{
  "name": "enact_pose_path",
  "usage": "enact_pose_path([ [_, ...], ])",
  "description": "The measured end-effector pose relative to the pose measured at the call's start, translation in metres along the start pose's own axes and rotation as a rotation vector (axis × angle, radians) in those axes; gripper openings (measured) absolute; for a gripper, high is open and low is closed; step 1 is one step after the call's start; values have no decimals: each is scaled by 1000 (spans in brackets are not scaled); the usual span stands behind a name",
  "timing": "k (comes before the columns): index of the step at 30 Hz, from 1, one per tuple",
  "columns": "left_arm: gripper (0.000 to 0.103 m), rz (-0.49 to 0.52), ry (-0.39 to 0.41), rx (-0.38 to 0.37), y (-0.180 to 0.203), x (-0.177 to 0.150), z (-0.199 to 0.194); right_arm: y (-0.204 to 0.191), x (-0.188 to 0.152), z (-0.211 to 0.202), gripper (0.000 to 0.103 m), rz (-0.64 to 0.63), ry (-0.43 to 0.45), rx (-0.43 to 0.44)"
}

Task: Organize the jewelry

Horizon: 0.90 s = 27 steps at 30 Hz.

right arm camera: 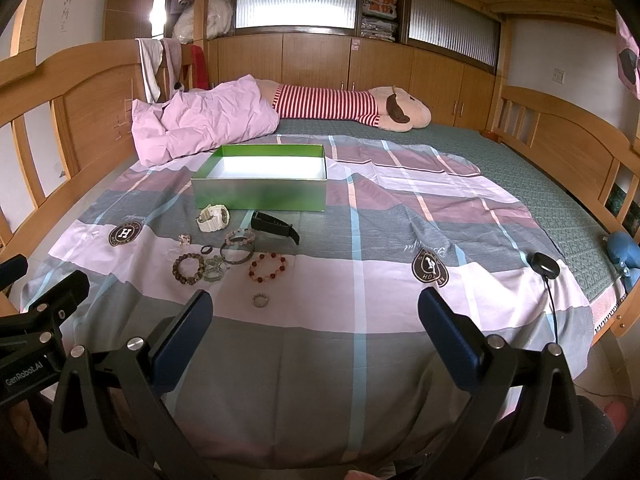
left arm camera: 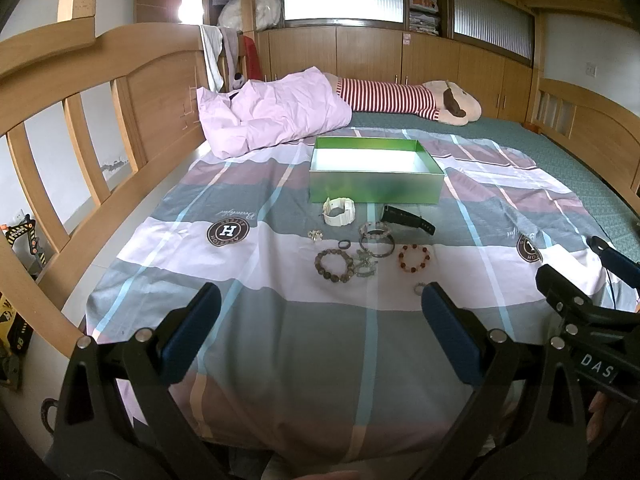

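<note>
Lying mid-frame on the plaid bedsheet (left arm camera: 280, 360), bracelets (left arm camera: 334, 266), rings and two watches (left arm camera: 339, 211) are sitting just below the open green box (left arm camera: 376, 188). Left hand-held gripper (left arm camera: 320, 332) and right hand-held gripper (right arm camera: 316, 336) are hovering spread wide, holding nothing, at bottom frame.

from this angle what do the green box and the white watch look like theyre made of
Green box: probably cardboard with a satin, slightly metallic green finish and a plain white inside; thin straight walls. White watch: likely matte plastic or resin, with a chunky ribbed strap and no shine.
</note>
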<state>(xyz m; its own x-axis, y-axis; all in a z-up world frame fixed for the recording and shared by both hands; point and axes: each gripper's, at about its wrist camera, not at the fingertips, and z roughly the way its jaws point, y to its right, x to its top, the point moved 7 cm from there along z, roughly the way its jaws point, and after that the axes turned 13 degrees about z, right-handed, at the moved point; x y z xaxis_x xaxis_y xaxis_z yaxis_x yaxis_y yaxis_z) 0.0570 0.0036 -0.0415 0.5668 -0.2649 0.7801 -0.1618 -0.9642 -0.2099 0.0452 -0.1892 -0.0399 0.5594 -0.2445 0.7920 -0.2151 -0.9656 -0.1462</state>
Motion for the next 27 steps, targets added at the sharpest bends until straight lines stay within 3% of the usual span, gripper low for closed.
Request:
enact_pose_path([
  [10,99,1,-1,0,0,0,0,0,0,0,101,1,0,0],
  [20,99,5,-12,-48,12,-16,5,10,-2,1,101,5,17,9],
  [24,99,16,6,-74,12,-14,3,12,3,-9,101,-9,63,54],
  [27,99,-1,6,-87,3,-13,4,21,16,-24,101,6,160,53],
])
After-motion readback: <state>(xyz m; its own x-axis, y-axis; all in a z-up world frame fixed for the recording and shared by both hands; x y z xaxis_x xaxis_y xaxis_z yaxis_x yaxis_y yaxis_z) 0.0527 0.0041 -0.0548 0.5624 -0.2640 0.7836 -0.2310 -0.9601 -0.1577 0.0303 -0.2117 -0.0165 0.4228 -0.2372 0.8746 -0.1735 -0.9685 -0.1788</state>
